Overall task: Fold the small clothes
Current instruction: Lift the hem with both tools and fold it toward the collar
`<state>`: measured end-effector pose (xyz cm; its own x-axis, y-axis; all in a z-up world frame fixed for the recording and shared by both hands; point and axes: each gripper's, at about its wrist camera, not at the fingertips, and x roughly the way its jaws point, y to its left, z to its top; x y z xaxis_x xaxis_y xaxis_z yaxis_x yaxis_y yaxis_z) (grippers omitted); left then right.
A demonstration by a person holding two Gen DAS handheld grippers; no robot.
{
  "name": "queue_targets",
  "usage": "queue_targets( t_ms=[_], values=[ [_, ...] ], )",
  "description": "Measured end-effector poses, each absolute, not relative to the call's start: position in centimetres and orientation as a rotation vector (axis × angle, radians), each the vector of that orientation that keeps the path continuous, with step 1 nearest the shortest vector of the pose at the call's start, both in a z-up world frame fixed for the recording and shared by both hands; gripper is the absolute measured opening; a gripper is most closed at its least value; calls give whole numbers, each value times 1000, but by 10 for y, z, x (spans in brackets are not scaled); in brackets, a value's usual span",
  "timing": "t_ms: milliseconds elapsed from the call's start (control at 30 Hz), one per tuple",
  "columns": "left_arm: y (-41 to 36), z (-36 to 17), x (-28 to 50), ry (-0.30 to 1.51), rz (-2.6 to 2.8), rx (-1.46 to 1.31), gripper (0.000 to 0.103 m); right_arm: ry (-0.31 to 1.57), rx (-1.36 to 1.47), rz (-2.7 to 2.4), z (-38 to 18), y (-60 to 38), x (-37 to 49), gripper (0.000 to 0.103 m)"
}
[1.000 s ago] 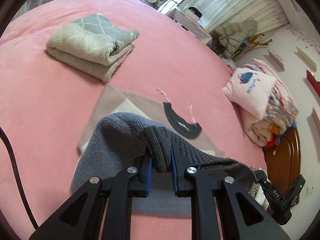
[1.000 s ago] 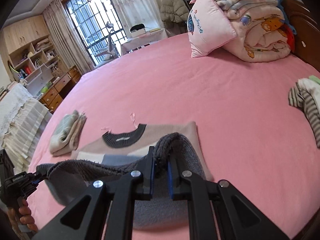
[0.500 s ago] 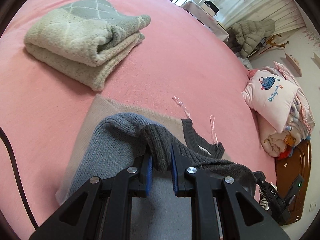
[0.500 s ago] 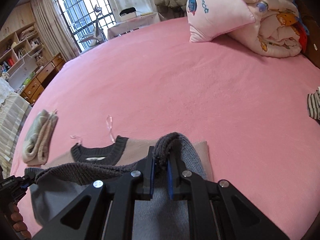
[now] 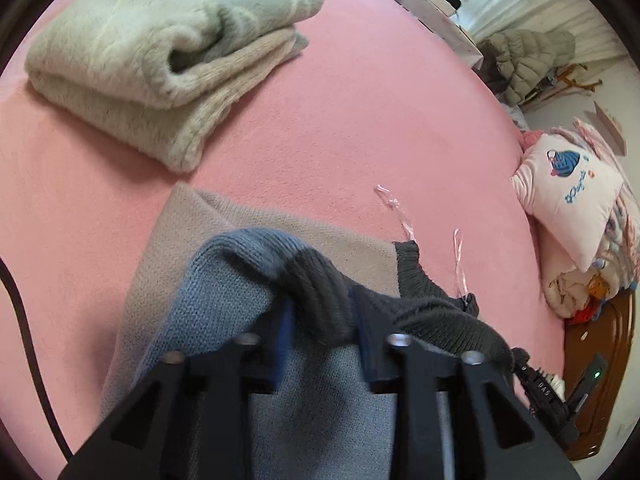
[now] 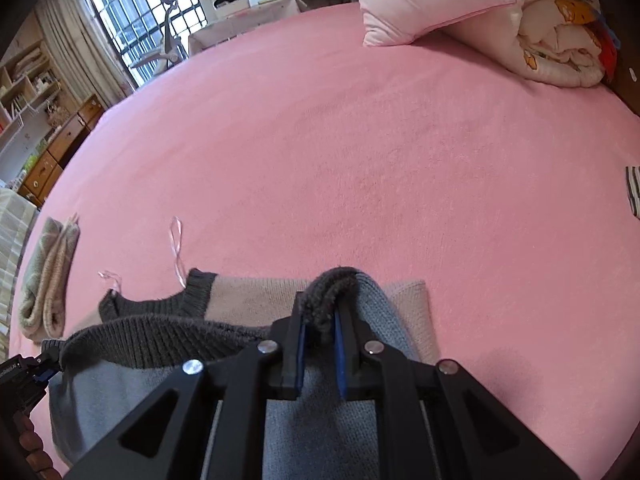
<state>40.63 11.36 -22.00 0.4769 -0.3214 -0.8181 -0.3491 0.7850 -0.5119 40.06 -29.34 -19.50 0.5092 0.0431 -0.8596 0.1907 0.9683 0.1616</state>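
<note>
Grey hem (image 5: 320, 300) lay folded over the sweater (image 6: 320, 432); your left tongs (image 5: 320, 328) and right tongs (image 6: 318, 340) had just been opening, pads off the knit between them; another fold was probably left.

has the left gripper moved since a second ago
Yes. The left gripper has come forward and down toward the folded fleece blanket, which now looms larger, and its jaws have just been opening with the grey sweater hem between them.

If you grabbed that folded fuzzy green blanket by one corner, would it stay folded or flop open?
It would probably flop open: the folded fuzzy blanket looks soft, its layers sagging and rounded at the fold. It seems thick, so likely a bit heavy for one claw. Its fluffy pile should grip, not slip.
</note>
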Motion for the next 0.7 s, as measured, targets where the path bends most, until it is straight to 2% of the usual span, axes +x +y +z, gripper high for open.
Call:
queue_targets(
  t_ms=[67,133,167,367,533,600,667,700],
  values=[
    [119,-217,404,1086,7,-727,51,1023,247,-93,-190,-294,399,34],
    [124,-209,402,1066,5,-723,58,988,263,-88,-178,-296,394,49],
    [126,-205,400,1057,3,-721,60,967,275,-81,-172,-297,391,53],
    [136,-178,385,1007,9,-696,60,851,272,-35,-133,-291,368,53],
    [125,-156,370,970,-15,-666,60,847,179,52,-116,-255,357,53],
    [107,-153,368,983,-49,-615,60,853,145,98,-116,-237,352,48],
    [83,-153,369,993,-67,-532,60,884,106,157,-122,-213,351,36],
    [73,-155,370,995,-71,-493,60,895,96,180,-125,-204,351,34]
  ],
)
